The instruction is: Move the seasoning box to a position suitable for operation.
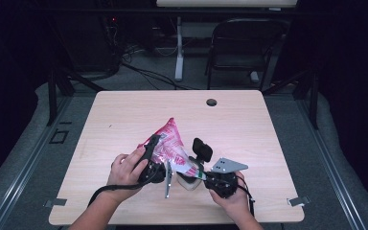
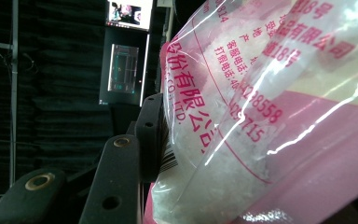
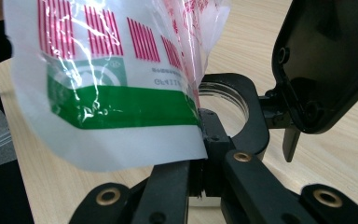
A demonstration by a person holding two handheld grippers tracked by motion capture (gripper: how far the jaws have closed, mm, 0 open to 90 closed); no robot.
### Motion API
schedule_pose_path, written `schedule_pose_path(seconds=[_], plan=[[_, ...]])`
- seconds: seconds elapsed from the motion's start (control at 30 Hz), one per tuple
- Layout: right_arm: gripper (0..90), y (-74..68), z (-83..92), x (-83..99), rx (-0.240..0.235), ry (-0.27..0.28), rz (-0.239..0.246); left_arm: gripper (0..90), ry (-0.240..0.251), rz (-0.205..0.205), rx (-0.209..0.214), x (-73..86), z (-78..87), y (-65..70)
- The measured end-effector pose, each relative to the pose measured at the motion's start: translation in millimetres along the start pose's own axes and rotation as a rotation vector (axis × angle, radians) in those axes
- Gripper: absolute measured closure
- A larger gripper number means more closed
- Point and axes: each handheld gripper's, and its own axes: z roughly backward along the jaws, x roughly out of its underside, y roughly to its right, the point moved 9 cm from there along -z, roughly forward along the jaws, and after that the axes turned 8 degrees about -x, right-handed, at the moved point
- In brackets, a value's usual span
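Left gripper view. A clear plastic bag [image 2: 279, 116] with pink print and Chinese characters, holding white granules, spreads from twelve to five o'clock. One black jaw rises from seven o'clock, its tip against the bag's barcode edge at centre. A lit monitor [image 2: 129, 13] glows at eleven o'clock before dark curtains [image 2: 56, 93].

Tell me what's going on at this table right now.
A person holds a hand-held gripper in each hand over a wooden table. The left hand-held gripper grips a pink and clear plastic bag of white granules, tilting it down toward a small container with a black flip lid. The right hand-held gripper is shut on the bag's lower corner, holding it by the container's open mouth. Whether anything is pouring can't be told.
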Motion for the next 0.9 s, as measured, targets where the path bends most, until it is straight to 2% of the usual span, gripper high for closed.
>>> schedule_pose_path(seconds=[0.53, 0.9], plan=[[89.6, 0.4, 0.7, 0.0, 0.003, -0.001, 0.001, 63.3, 0.0, 0.003, 0.003, -1.9, 0.5, -1.5], [89.6, 0.6, 0.9, -0.2, 0.003, 0.001, 0.0, 63.2, 0.01, -0.002, -0.009, -4.1, 0.3, -4.1]])
